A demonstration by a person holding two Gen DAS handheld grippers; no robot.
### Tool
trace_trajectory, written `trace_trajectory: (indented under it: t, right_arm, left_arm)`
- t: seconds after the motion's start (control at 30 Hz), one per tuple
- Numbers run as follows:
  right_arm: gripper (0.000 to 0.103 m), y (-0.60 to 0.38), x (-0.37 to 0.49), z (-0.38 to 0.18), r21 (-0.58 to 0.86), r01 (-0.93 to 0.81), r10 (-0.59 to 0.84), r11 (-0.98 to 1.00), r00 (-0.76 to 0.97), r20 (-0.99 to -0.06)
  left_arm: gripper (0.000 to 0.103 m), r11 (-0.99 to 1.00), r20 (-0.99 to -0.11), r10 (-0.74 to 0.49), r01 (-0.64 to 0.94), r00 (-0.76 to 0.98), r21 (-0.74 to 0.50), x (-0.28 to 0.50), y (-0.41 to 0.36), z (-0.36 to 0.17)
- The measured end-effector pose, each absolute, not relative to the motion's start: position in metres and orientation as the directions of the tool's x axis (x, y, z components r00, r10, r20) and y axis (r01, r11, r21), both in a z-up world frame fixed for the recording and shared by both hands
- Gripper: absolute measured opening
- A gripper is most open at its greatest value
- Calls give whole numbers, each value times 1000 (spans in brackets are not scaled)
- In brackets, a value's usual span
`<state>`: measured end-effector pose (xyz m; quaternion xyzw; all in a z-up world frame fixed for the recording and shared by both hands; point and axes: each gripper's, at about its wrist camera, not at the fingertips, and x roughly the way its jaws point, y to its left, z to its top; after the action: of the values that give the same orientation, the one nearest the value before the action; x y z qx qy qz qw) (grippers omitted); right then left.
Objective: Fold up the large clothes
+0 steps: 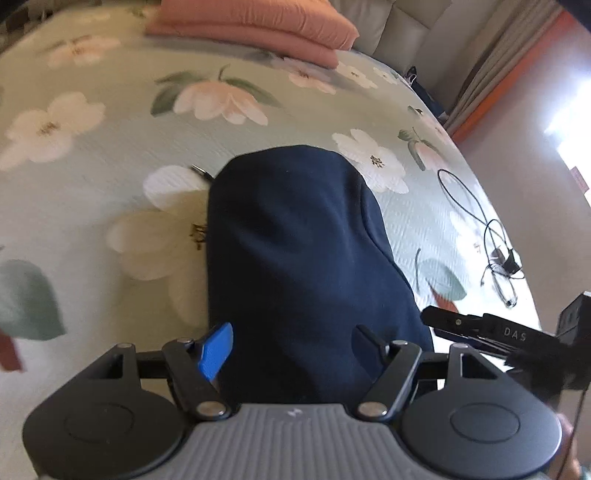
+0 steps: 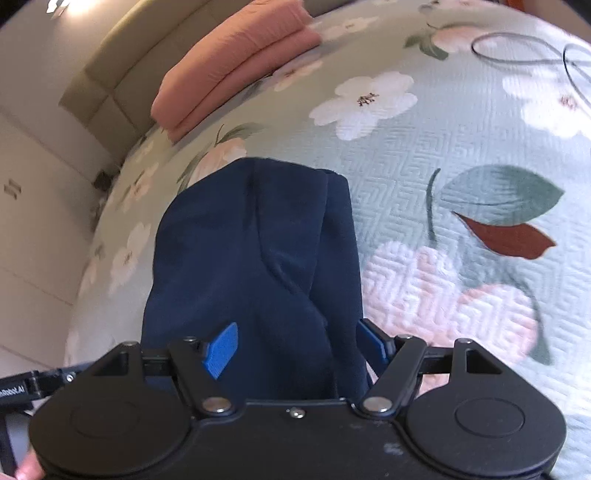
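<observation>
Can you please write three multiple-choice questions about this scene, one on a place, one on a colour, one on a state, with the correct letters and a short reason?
1. Where does the folded pink cloth lie?
A. at the far end of the bed, near the headboard
B. on the floor
C. between the left tongs

2. What colour is the garment that the tongs hold?
A. red
B. navy
C. yellow

3. What is the state of the left tongs?
A. open above bare bed
B. shut on nothing
C. garment between the fingers

Answers:
1. A: the pink cloth rests on the floral bed beside the padded headboard.
2. B: the fabric is dark blue in both views.
3. C: the garment runs between the blue pads; the right tongs hold it the same way.
</observation>
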<state>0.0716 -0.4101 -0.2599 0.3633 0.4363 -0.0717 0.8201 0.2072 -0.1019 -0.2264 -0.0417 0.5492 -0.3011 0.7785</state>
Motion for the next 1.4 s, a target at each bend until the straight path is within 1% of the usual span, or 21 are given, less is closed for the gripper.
trace_trajectory:
  t: [0.1,0.13,0.2,0.23,0.3,0.4,0.6,0.7,0.77,0.8,0.83,0.87,0.93,0.97,1.0,1.03,1.07,1.1,1.23,1.33,1.4]
  right_arm:
    - [97,-417,85,-276,545,434,205,718,615,-761]
    - [98,-417,89,-283,543,434,208,719,611,-764]
    - [100,-420,97,-297,552,428,231,715,601,-765]
    - [102,-422,99,-304,564,425,247,708,599,-762]
    - [103,-425,102,-317,595,416,289,687,596,-749]
    - [103,-429,102,-330,644,394,337,656,610,-717]
    - [103,-424,111,-334,659,317,389,682,606,-694]
    - [103,-418,118,-335,670,283,410,686,610,-678]
    - [103,-414,120,-336,669,271,409,692,617,-673]
    - [103,-413,120,-336,672,272,405,689,624,-668]
    - [100,-412,121,-337,679,274,406,681,630,-662]
    - [98,-410,120,-337,684,273,410,676,633,-657]
    - [88,-405,121,-335,674,256,403,693,637,-657]
    - [86,-403,121,-334,672,248,404,698,638,-656]
    - [82,-403,118,-333,680,240,411,692,644,-646]
    - [79,-403,115,-332,692,228,420,686,652,-631]
    - [77,-402,111,-328,705,208,432,678,664,-611]
    - [76,-400,107,-323,722,189,447,666,673,-589]
    - [76,-380,89,-297,743,132,473,656,695,-541]
    - [76,-365,58,-271,778,92,506,622,711,-489]
    - [76,-345,34,-250,763,59,516,644,702,-490]
  left_arm:
    - [73,803,-825,-534,417,184,-426,225,-111,-249]
    - [74,804,-830,-530,414,176,-426,229,-114,-256]
    - [83,800,-828,-531,428,181,-420,235,-118,-267]
    - [84,794,-821,-541,433,182,-427,237,-119,-269]
    - [95,789,-813,-551,436,191,-432,242,-119,-276]
    - [103,786,-812,-560,415,164,-458,250,-117,-293]
    - [103,698,-711,-701,258,55,-668,268,-98,-336]
    - [103,654,-662,-749,189,27,-732,271,-94,-353]
    - [103,645,-648,-761,157,38,-748,271,-94,-357]
    - [102,647,-649,-759,163,46,-745,269,-96,-357]
    - [101,649,-650,-758,169,55,-742,267,-98,-356]
    - [96,651,-651,-756,172,66,-739,265,-100,-356]
    - [87,664,-661,-745,190,87,-723,261,-101,-352]
    - [79,673,-668,-737,201,100,-712,258,-100,-348]
    - [73,672,-664,-739,207,116,-711,254,-98,-345]
    - [71,671,-660,-740,218,133,-709,250,-97,-340]
    - [67,670,-655,-741,240,150,-703,245,-98,-334]
    - [64,665,-646,-745,265,167,-699,239,-99,-328]
    - [62,642,-604,-765,338,223,-688,208,-90,-295]
    - [62,609,-560,-793,361,240,-706,176,-60,-269]
    - [62,603,-554,-797,359,241,-712,152,-36,-254]
